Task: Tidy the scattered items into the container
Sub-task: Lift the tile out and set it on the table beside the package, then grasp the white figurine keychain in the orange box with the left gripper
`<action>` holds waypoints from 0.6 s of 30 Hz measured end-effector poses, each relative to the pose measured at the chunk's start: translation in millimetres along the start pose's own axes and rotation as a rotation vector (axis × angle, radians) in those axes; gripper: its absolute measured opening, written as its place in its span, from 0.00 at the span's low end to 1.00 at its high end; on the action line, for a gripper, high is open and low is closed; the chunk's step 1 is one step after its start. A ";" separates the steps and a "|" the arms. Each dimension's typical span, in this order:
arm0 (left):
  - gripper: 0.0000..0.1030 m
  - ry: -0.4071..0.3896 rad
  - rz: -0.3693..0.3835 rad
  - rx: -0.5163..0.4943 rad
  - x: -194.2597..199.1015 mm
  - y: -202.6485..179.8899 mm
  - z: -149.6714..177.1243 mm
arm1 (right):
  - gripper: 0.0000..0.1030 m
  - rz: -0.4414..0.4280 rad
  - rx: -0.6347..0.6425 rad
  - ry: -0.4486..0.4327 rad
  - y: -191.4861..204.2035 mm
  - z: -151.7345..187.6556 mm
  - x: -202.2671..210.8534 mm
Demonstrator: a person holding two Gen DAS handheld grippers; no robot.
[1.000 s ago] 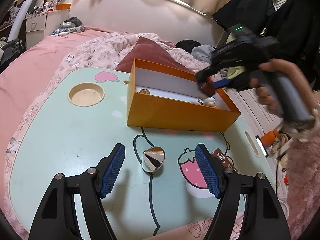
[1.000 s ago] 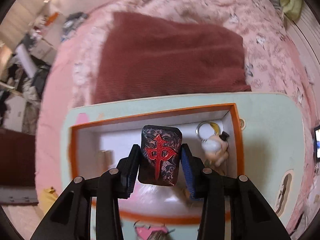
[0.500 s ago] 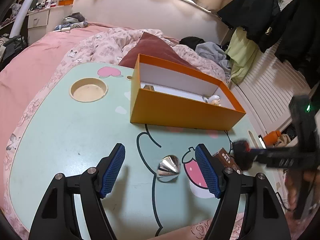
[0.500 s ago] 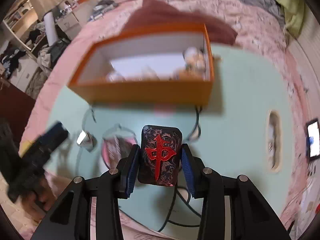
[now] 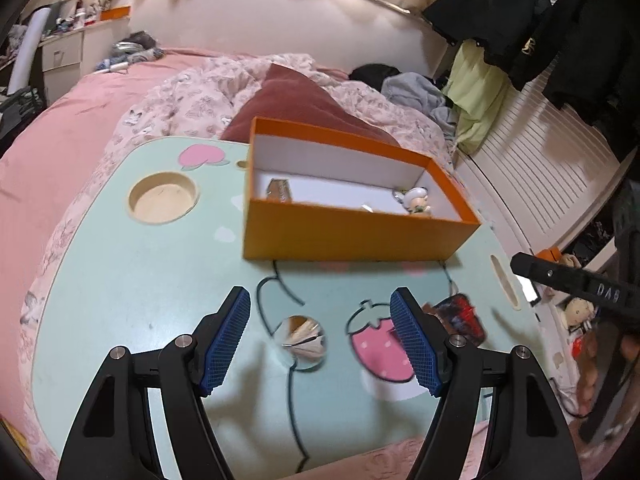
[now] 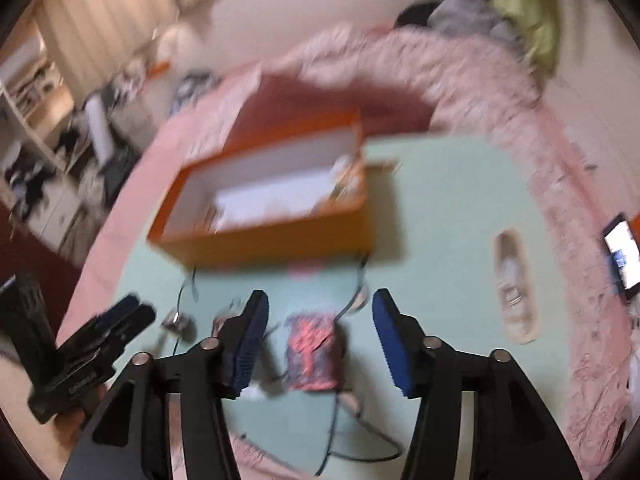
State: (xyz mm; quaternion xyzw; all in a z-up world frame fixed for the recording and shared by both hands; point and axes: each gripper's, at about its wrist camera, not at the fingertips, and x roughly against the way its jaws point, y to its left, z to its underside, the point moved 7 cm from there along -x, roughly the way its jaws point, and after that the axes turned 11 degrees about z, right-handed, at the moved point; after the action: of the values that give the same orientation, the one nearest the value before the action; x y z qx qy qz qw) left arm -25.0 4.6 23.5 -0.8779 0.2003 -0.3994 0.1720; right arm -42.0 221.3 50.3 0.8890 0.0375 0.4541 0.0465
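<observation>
An orange box [image 5: 360, 236] with a white inside stands on the mint-green table [image 5: 140, 280]. It holds a small figure keychain [image 5: 416, 200] and a small shiny piece [image 5: 280, 190]. My left gripper [image 5: 320, 340] is open just above the table. A silver cone [image 5: 301, 338] lies between its fingers, untouched. The right wrist view is blurred. There my right gripper [image 6: 320, 328] has its jaws opening, and the dark tile with a red mark [image 6: 314, 354] sits free between them on the table. In the left wrist view that tile [image 5: 460, 316] is beside my left gripper's right finger.
A round cup recess [image 5: 163, 198] is at the table's left and a slot [image 5: 505, 280] at its right edge. A dark red pillow [image 5: 296, 100] and pink bedding lie behind the box. A lit phone [image 6: 622, 254] lies off the table's right side.
My right gripper carried the tile from above the box back to the near side of the table, then its jaws parted and the tile came free. My left gripper shifted only slightly.
</observation>
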 end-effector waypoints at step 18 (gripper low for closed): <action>0.58 0.362 0.007 -0.004 -192.3 -83.8 -88.7 | 0.53 -0.102 -0.183 0.019 -52.4 15.2 -1.4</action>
State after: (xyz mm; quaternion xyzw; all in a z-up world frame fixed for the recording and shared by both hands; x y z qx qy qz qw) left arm -190.9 158.2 -4.3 -0.7913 0.2321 -0.5498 0.1327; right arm -31.8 272.4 34.2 0.8736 0.0416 0.4609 0.1504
